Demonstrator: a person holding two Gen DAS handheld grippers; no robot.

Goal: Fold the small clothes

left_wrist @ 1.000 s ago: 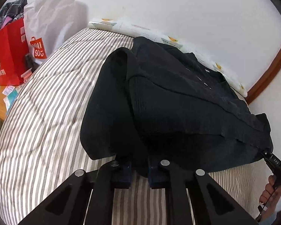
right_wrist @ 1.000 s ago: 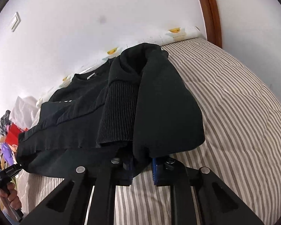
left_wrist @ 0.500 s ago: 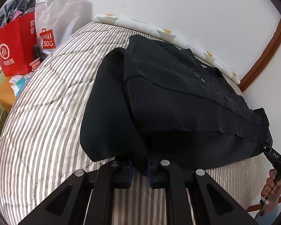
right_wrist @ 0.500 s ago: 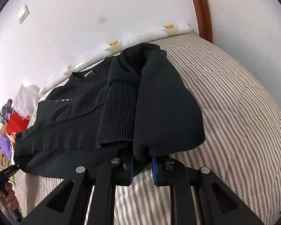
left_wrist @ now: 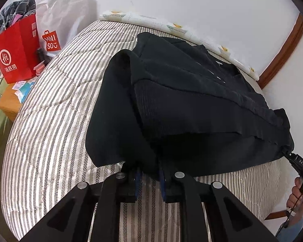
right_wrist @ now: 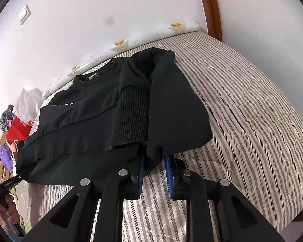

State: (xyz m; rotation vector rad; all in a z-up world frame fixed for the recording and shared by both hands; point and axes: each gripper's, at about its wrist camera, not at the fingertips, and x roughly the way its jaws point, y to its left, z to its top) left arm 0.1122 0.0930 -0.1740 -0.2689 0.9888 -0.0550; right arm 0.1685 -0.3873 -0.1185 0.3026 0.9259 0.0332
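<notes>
A black sweatshirt (left_wrist: pixel 192 104) lies on the striped bed (left_wrist: pixel 56 109), with both sleeves folded in over its body and the ribbed cuffs on top. My left gripper (left_wrist: pixel 149 176) holds the near hem at one corner; its jaws are opening and the blue pads still touch the cloth. At the other hem corner, my right gripper (right_wrist: pixel 155 171) is opening too. Cloth (right_wrist: pixel 153 159) hangs between its pads, and a gap shows beside the right pad (right_wrist: pixel 169 173). Each view shows the other gripper's handle in a hand (left_wrist: pixel 299 189) (right_wrist: pixel 9 207).
A red paper bag (left_wrist: pixel 16 50) and a white shopping bag (left_wrist: pixel 62 26) stand off the bed's left side, above a wooden stand (left_wrist: pixel 12 100). A white wall (right_wrist: pixel 111 10) and a patterned strip (right_wrist: pixel 121 44) run along the far edge. Bare striped bedding lies to the right of the sweatshirt.
The sweatshirt has slid toward me, away from the wall, leaving a strip of bedding behind it. Both pairs of pads stand slightly wider apart than before.
</notes>
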